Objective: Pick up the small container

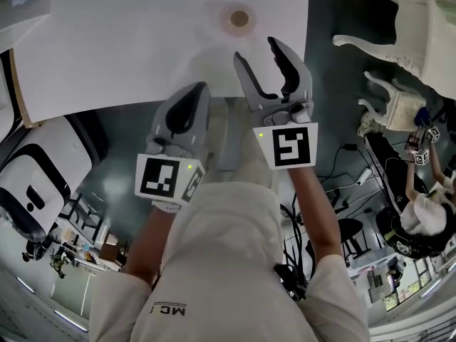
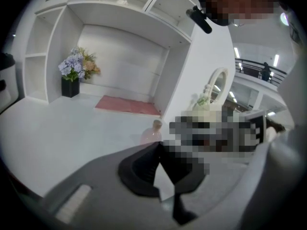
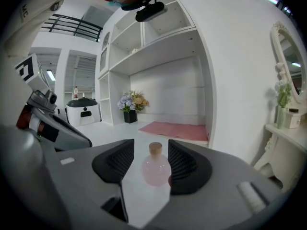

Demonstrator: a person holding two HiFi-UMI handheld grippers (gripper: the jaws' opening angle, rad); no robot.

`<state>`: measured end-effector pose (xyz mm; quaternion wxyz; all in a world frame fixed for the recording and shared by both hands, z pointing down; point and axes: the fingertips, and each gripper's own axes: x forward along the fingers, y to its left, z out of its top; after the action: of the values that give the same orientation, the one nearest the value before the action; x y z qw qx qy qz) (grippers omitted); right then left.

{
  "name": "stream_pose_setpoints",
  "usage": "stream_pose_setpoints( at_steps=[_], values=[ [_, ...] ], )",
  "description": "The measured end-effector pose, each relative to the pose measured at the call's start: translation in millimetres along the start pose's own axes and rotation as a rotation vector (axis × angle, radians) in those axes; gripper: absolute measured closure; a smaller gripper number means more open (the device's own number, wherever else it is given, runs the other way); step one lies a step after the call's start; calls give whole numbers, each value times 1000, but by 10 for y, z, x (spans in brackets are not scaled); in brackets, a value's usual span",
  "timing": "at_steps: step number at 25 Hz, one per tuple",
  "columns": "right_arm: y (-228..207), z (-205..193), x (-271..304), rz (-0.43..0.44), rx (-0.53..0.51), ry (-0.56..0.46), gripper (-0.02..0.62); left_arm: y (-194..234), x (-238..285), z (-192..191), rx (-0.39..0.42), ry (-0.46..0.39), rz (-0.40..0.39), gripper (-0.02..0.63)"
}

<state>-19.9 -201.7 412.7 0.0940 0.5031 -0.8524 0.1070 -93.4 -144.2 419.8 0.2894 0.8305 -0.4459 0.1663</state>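
Across the white tabletop (image 1: 128, 48) stands a small round bottle of translucent pink glass with a cork stopper (image 1: 239, 18), upright; what it holds cannot be made out. Just short of it, the right gripper (image 1: 257, 50) has its jaws spread wide. In the right gripper view the bottle shows in the gap between the black ribbed pads (image 3: 184, 164), touching neither. The left gripper (image 1: 198, 90) hangs beside it and further back, over the table's near edge, its jaws pressed together on nothing. Behind the bottle lie a flat pink mat (image 3: 175, 130) and a black square vase (image 3: 130, 117) holding lilac and peach flowers (image 3: 130, 101), set in a white shelving alcove (image 3: 144, 47). A white ornate chair (image 1: 388, 20) stands right of the table, and a white-and-black machine (image 1: 32, 184) stands to its left.
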Motion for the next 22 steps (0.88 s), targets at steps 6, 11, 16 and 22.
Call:
stream_pose_setpoints(
  at_steps=[6, 11, 16, 22],
  values=[
    [-112, -277, 213, 14, 8, 16, 376, 94, 192, -213, -22, 24, 37, 606],
    [-223, -371, 286, 15, 19, 16, 376, 62, 287, -308, -29, 35, 39, 606],
    [-234, -440, 365, 35, -4, 6, 376, 86, 327, -388, -36, 40, 49, 606],
    [-202, -460, 483, 46, -37, -2, 393, 119, 346, -493, -54, 55, 61, 606]
  ],
)
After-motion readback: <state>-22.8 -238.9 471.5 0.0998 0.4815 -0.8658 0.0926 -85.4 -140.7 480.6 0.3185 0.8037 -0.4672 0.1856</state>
